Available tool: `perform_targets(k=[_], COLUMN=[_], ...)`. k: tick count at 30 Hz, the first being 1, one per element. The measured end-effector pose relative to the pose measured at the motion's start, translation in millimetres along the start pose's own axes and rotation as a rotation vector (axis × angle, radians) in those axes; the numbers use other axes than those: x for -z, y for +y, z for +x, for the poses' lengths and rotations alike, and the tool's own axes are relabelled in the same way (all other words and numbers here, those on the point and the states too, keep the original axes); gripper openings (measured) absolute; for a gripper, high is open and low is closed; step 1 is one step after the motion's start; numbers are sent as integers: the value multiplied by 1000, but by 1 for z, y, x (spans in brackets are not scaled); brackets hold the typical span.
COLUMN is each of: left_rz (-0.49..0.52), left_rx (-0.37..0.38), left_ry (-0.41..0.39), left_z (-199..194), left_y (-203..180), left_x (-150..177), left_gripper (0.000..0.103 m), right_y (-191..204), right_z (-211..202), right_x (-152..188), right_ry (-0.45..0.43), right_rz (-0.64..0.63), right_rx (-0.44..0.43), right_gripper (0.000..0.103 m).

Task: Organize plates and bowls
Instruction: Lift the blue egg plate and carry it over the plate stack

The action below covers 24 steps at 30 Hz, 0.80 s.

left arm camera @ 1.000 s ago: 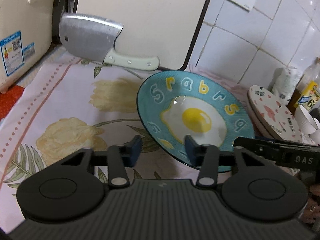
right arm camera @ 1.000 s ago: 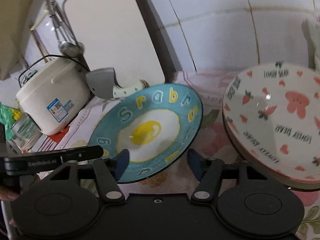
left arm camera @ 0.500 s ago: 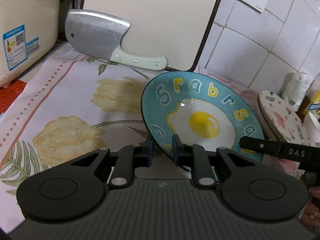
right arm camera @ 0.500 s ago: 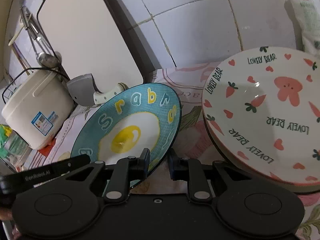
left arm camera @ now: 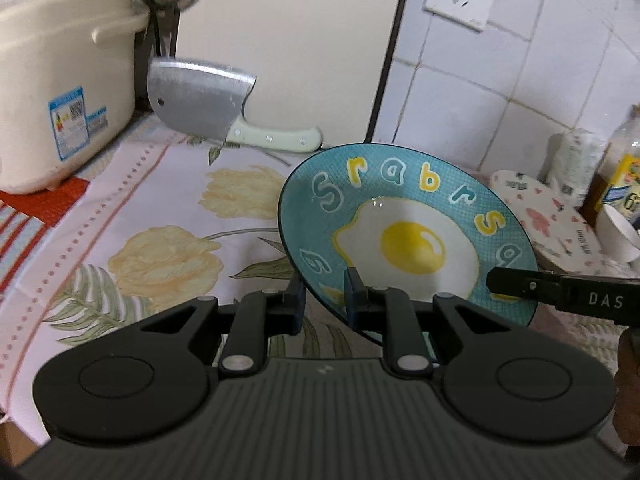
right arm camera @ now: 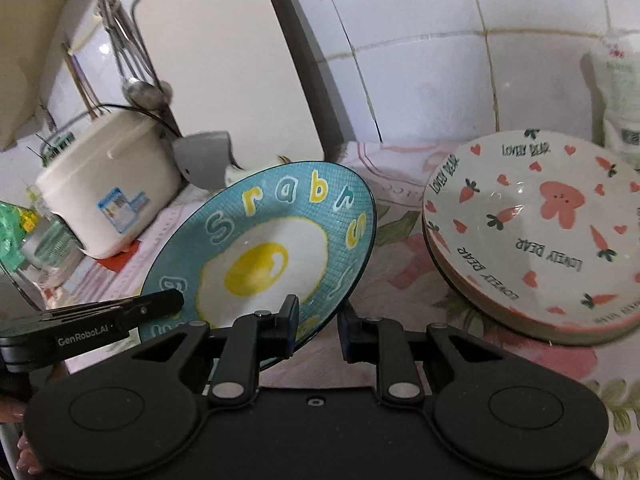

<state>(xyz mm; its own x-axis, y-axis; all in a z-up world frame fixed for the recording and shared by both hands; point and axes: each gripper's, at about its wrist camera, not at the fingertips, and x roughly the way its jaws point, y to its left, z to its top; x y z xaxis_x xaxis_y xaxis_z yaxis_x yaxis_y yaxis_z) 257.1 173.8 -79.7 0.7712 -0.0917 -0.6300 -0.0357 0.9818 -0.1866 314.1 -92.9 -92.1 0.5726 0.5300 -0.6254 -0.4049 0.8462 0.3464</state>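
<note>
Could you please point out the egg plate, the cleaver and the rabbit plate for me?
egg plate [left arm camera: 412,246]: left wrist view, on the yolk at its centre.
cleaver [left arm camera: 196,100]: left wrist view, on the steel blade.
rabbit plate [right arm camera: 560,204]: right wrist view, on the pink rabbit.

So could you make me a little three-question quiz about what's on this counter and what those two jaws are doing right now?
1. True or false: only one gripper holds the blue egg plate.
2. What picture is on the white plates stacked beside it? A) carrots and a bunny B) fish C) stripes
3. Fill in: leaning behind the blue plate is a ____ with a pale handle.

Key
1. False: the left gripper and the right gripper each clamp its near rim.
2. A.
3. Cleaver, beside the rice cooker.
</note>
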Motion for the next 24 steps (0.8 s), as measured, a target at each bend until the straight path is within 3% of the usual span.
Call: perform_targets(k=[12,15,24], left_rz=[59,85,132], left_rx=[37,23,70], left_ry=[-53,-62,-92], left_z=[-76,-85,-85], left_y=[-23,-40,-98], left_x=[-5,-6,-7], left_gripper=[18,18,18], right_y=[18,10,-30], right_z=[-83,-99,-147], right_x=[5,3,1], right_ry=[-51,-9,-55], right_rz=[-14,17,19], right_rx=[-29,-53,-24], right_gripper=[26,26,27])
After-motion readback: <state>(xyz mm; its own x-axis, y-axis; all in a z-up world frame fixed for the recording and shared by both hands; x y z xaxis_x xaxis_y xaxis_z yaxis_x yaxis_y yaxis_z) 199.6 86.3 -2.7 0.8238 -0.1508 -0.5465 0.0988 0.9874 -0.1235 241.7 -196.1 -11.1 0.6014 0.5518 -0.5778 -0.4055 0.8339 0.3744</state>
